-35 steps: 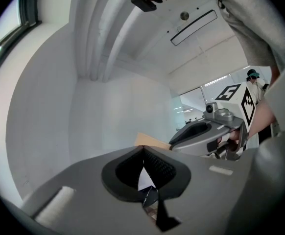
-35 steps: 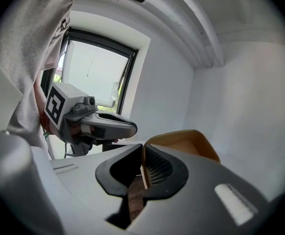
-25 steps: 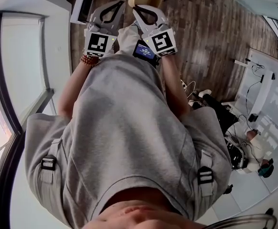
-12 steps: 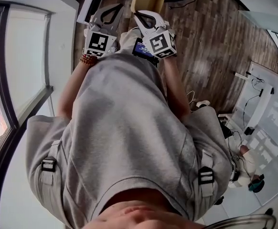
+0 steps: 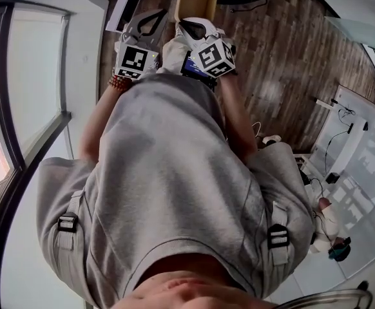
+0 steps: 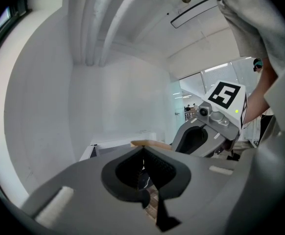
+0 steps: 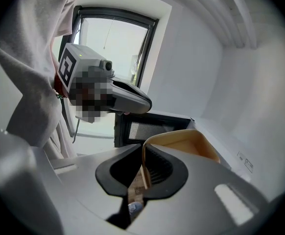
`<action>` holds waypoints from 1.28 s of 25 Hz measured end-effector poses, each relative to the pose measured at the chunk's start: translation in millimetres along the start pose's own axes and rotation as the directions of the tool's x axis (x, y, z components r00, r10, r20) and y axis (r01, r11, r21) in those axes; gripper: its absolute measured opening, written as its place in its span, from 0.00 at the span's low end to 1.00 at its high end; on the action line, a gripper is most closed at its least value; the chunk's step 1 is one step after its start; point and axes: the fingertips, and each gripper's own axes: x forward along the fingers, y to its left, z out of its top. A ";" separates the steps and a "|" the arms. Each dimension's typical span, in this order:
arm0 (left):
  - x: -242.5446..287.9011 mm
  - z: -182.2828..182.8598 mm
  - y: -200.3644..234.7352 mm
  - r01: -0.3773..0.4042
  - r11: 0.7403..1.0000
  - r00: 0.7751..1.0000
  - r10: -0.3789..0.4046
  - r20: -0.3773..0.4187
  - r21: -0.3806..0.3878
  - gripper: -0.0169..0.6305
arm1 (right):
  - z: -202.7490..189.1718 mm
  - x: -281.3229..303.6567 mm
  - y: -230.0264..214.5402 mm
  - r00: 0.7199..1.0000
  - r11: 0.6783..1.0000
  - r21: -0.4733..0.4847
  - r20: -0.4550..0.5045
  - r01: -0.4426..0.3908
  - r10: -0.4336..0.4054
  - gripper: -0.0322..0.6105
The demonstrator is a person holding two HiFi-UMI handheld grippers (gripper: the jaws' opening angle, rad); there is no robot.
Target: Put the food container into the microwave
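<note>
food container in right hand-held gripper, microwave just beyond

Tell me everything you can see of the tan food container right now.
The tan, open-topped food container looks like thin smooth plastic with rounded corners; no food shows inside. It is held off the floor by the right gripper, whose jaws are shut on its near wall. The black microwave stands beyond it; the container is not yet in it.
</note>
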 end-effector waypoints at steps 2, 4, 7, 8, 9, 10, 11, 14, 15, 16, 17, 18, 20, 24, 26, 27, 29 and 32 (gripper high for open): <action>2.5 -2.6 0.2 0.000 1.000 1.000 0.000 -0.008 -0.005 0.03 | -3.5 3.6 -1.8 1.000 1.000 0.001 -0.011 -0.013 0.013 0.11; 4.9 -5.0 2.9 -0.004 1.000 1.000 0.004 -0.015 -0.012 0.03 | -6.4 8.0 -3.7 0.999 1.000 0.002 -0.021 -0.025 0.025 0.11; 9.0 -8.2 5.5 -0.011 1.000 1.000 0.010 -0.025 -0.023 0.03 | -13.8 13.3 -5.8 0.998 0.999 0.004 -0.040 -0.045 0.045 0.11; 10.2 -8.7 5.8 -0.012 1.000 1.000 0.011 -0.028 -0.025 0.03 | -16.2 14.6 -7.0 0.998 0.999 0.008 -0.044 -0.051 0.051 0.11; 11.5 -9.2 6.1 -0.013 1.000 0.999 0.012 -0.031 -0.027 0.03 | -18.0 16.1 -8.6 0.997 0.998 0.015 -0.047 -0.056 0.057 0.11; 12.9 -9.7 6.4 -0.013 0.999 0.999 0.012 -0.034 -0.029 0.03 | -19.5 17.7 -10.8 0.997 0.998 0.023 -0.049 -0.061 0.062 0.11; 14.6 -10.3 6.7 -0.013 0.999 0.999 0.011 -0.037 -0.031 0.03 | -20.9 19.4 -13.2 0.996 0.997 0.029 -0.051 -0.066 0.068 0.11; 19.4 -13.2 8.0 -0.015 0.999 0.999 0.013 -0.050 -0.037 0.03 | -25.8 24.4 -19.0 0.995 0.996 0.031 -0.063 -0.080 0.082 0.11; 20.7 -13.9 8.9 -0.016 0.999 0.998 0.014 -0.054 -0.039 0.03 | -26.9 25.9 -20.6 0.994 0.996 0.030 -0.068 -0.085 0.087 0.11; 22.0 -14.3 9.9 -0.018 0.999 0.998 0.016 -0.058 -0.041 0.03 | -27.5 27.4 -22.1 0.993 0.995 0.029 -0.072 -0.091 0.093 0.11; 23.3 -14.5 10.9 -0.020 0.999 0.998 0.017 -0.063 -0.043 0.03 | -28.1 28.9 -23.5 0.992 0.995 0.028 -0.075 -0.098 0.100 0.11; 25.0 -14.6 12.0 -0.022 0.999 0.997 0.019 -0.068 -0.044 0.03 | -28.9 30.6 -24.9 0.991 0.994 0.027 -0.079 -0.105 0.107 0.11; 28.9 -15.7 14.4 -0.024 0.999 0.997 0.020 -0.078 -0.045 0.03 | -31.3 34.8 -27.6 0.989 0.993 0.026 -0.087 -0.118 0.120 0.11; 33.7 -19.8 22.3 -0.035 0.998 0.995 0.030 -0.095 -0.052 0.03 | -31.6 46.2 -33.6 0.986 0.990 0.033 -0.091 -0.137 0.140 0.11; 37.5 -22.0 25.5 -0.040 0.998 0.994 0.034 -0.105 -0.057 0.03 | -32.7 52.4 -38.3 0.984 0.988 0.042 -0.091 -0.148 0.151 0.11; 40.5 -23.0 26.1 -0.041 0.997 0.993 0.034 -0.110 -0.060 0.03 | -34.2 55.1 -41.4 0.983 0.987 0.044 -0.094 -0.152 0.156 0.11; 46.8 -25.1 27.1 -0.040 0.997 0.993 0.031 -0.118 -0.066 0.03 | -37.5 60.5 -48.1 0.981 0.986 0.044 -0.102 -0.159 0.163 0.11; 56.9 -28.4 28.9 -0.039 0.996 0.991 0.029 -0.128 -0.077 0.03 | -39.8 69.2 -58.5 0.978 0.984 0.044 -0.107 -0.174 0.178 0.11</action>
